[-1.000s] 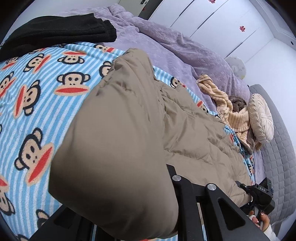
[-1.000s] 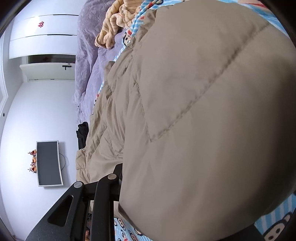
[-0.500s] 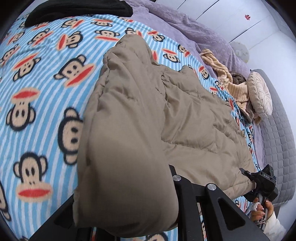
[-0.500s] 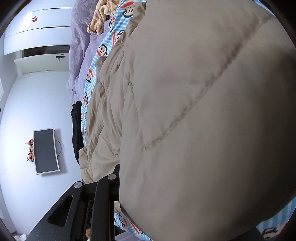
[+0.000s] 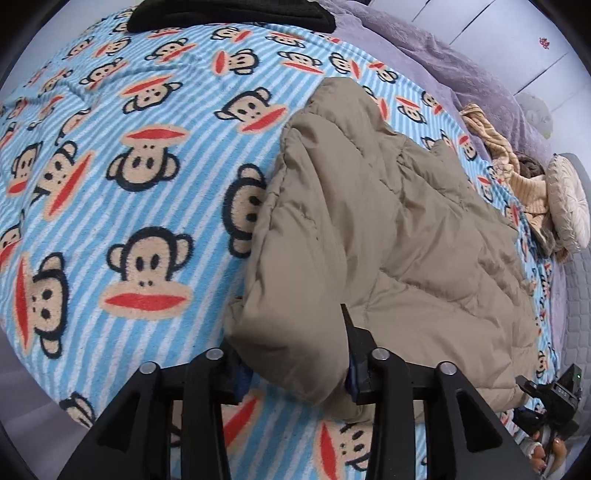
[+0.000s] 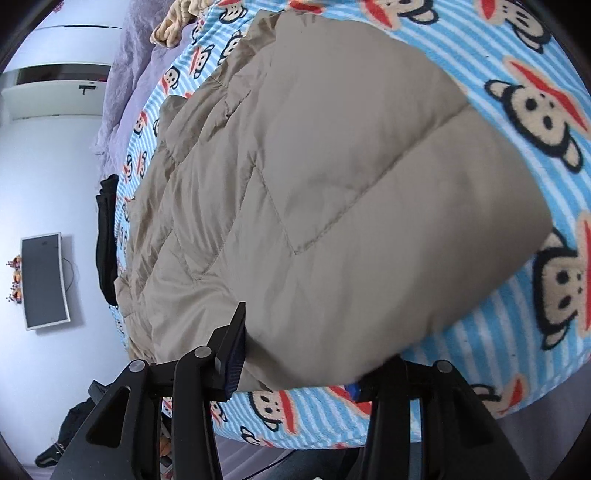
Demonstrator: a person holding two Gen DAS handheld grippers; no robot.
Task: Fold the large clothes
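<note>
1. On the blanket [image 5: 155,110], a tan quilted coat [image 5: 388,229] is lying spread out, its long side running away from both cameras toward the far end of the bed.
2. Left gripper [image 5: 295,369]: its jaws are standing wide apart, and a padded corner of the coat is bulging between them. The fingers [image 5: 352,332] are touching the fabric on either side without pressing it flat, so a firm grip cannot be confirmed.
3. Right gripper [image 6: 306,365]: its jaws are also standing wide apart around the opposite near corner of the coat [image 6: 332,184]. The left finger [image 6: 236,343] is lying against the fabric edge; the other finger is mostly hidden under the coat.
4. Beyond the coat, a purple cover [image 5: 443,62] is lying bunched, with a black garment [image 5: 229,14] at the blanket's far edge.
5. Near the headboard, a cream cushion [image 5: 567,199] is resting beside crumpled beige cloth [image 5: 509,166].
6. In the left view, a hand [image 5: 543,450] is holding the right gripper's body at the lower right.
</note>
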